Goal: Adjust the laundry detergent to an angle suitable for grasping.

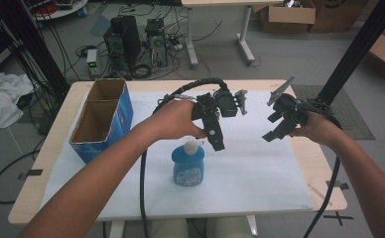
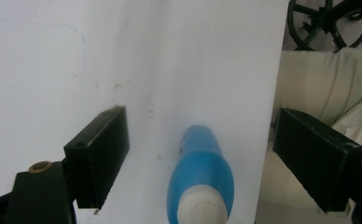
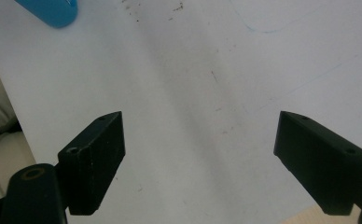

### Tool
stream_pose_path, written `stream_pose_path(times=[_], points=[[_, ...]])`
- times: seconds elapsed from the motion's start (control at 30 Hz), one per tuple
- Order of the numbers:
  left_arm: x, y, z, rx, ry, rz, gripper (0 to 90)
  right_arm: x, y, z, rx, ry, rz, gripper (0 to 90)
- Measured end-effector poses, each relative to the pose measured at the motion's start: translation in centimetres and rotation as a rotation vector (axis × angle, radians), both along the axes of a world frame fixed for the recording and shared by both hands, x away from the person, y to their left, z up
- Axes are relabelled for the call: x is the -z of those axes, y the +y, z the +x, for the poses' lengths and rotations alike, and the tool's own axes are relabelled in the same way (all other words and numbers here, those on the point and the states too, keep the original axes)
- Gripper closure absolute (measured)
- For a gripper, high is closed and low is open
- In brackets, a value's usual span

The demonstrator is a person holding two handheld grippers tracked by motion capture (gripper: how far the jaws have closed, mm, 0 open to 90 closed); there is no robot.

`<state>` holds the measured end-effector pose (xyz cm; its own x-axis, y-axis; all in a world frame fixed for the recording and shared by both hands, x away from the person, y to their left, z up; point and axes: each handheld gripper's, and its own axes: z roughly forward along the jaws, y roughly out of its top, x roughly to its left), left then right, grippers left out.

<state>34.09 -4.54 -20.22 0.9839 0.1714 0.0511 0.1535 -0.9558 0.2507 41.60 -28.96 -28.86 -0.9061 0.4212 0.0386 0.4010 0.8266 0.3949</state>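
Blue plastic bottle with white cap (image 1: 188, 166): upright on the white sheet (image 1: 260, 173) covering the worktop, near its front edge. Left gripper (image 1: 216, 141): poised just above the cap, jaws spread wide, bottle between them untouched. Right gripper (image 1: 275, 130): well to the bottle's right, jaws wide apart, nothing between. Blue-sided open cardboard box (image 1: 102, 119): far left.

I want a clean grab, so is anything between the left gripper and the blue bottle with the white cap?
Nothing visible. The left gripper hangs open just above the blue plastic bottle with the white cap, its jaws apart on either side, only white table cover around.
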Motion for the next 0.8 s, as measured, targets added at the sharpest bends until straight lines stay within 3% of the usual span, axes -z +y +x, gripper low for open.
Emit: stream_pose_path(times=[0.8], points=[[-0.12, 0.13, -0.51, -0.005, -0.011, -0.002, 19.3, -0.15, 0.23, -0.29, -0.001, -0.005, 0.004, 16.1]])
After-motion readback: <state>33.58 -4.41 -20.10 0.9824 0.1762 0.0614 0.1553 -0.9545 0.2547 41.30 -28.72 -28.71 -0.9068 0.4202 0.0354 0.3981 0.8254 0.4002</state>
